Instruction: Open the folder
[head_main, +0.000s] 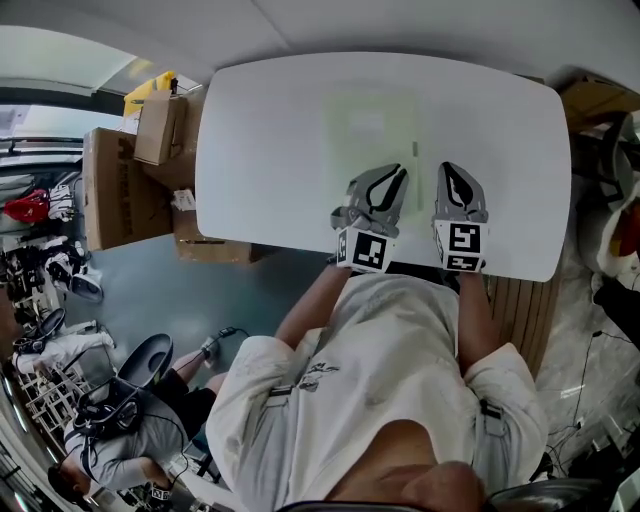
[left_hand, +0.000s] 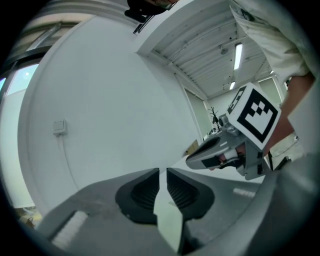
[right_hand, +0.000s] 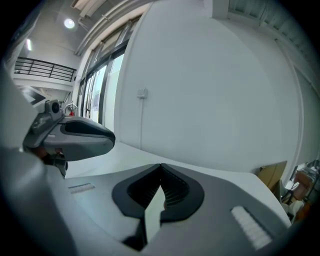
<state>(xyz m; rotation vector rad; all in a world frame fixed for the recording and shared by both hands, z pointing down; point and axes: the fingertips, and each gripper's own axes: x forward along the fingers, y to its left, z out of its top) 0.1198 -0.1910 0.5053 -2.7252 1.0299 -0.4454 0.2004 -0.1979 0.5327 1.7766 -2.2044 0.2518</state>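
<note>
A pale, nearly see-through folder (head_main: 370, 125) lies flat on the white table (head_main: 260, 150), just beyond both grippers. My left gripper (head_main: 398, 172) hovers over the folder's near edge. Its jaws stand a narrow slit apart with nothing between them, as the left gripper view (left_hand: 163, 172) shows. My right gripper (head_main: 452, 168) is just right of the folder's near right corner, its tips meeting with nothing held (right_hand: 161, 167). Both point away from me, a little downward. The folder does not show clearly in either gripper view.
Cardboard boxes (head_main: 125, 185) are stacked left of the table. A seated person (head_main: 130, 420) is at the lower left on the floor side. Wooden slats (head_main: 520, 310) stand at the table's near right. A wall runs beyond the table's far edge.
</note>
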